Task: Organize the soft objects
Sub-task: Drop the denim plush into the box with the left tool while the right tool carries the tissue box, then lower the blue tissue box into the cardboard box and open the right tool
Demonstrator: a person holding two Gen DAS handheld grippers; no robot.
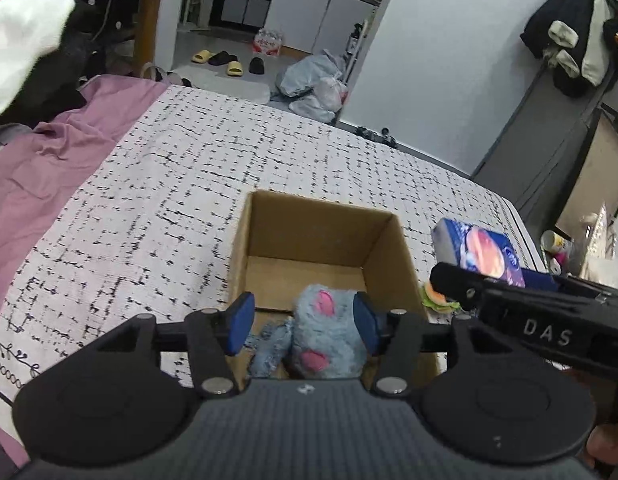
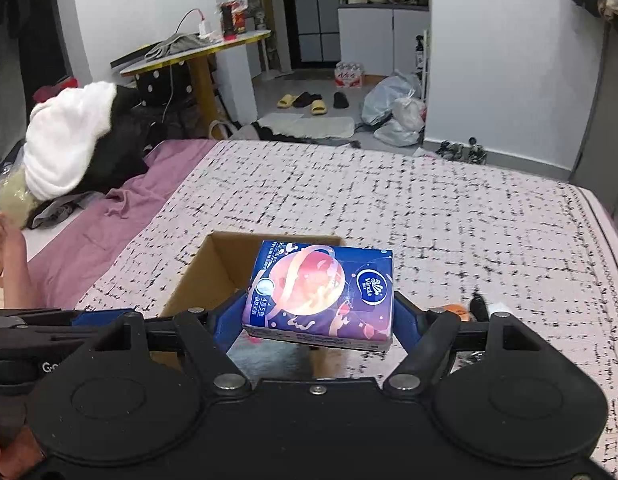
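Cardboard box sits open on the speckled bedspread, straight ahead of the left gripper. Between that gripper's blue pads lies a blue plush toy with pink patches, resting inside the near end of the box. The pad on the plush's left stands clear of it; the one on its right is at its edge, and I can't tell if it touches, so the jaws look spread, not clamped. Off to the gripper's right, the right gripper reaches in carrying a tissue pack, with a small burger toy on the bedspread just beneath it.

From the right wrist, the right gripper is clamped on the tissue pack, one pad against each side, the pack lifted over the box's near corner. Beyond lies the bedspread.
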